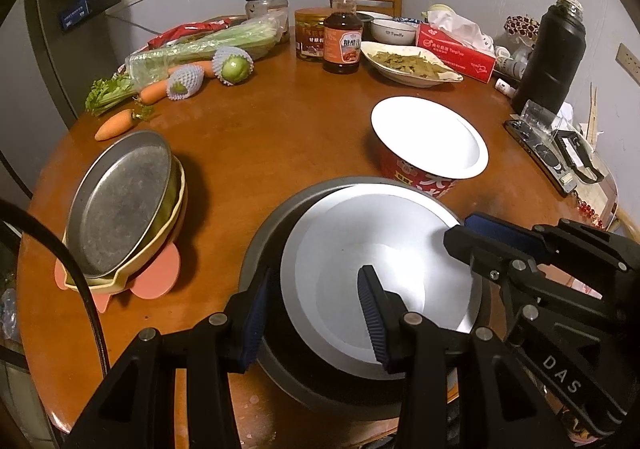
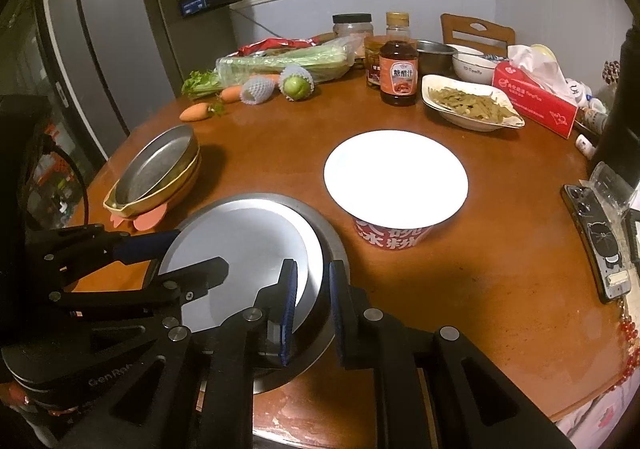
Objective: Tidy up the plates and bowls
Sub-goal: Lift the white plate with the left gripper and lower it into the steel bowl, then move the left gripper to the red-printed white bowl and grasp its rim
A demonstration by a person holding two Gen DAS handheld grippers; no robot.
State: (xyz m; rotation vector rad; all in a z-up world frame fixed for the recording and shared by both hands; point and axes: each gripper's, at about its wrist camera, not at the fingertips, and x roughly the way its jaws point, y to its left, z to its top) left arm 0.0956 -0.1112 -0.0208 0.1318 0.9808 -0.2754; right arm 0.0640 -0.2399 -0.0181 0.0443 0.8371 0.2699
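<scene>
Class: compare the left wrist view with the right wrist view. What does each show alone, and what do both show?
Left wrist only: the tall black vacuum flask. Right wrist only: the grey refrigerator door. Both: the round brown wooden table, the red paper bowl with white inside, the grey metal tray on yellow dishes, and the shiny steel plate both tools straddle.

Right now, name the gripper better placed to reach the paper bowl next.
Right. The right gripper clamps the stack of plates on the edge nearest the paper bowl; the left gripper sits on the stack's far edge.
</scene>
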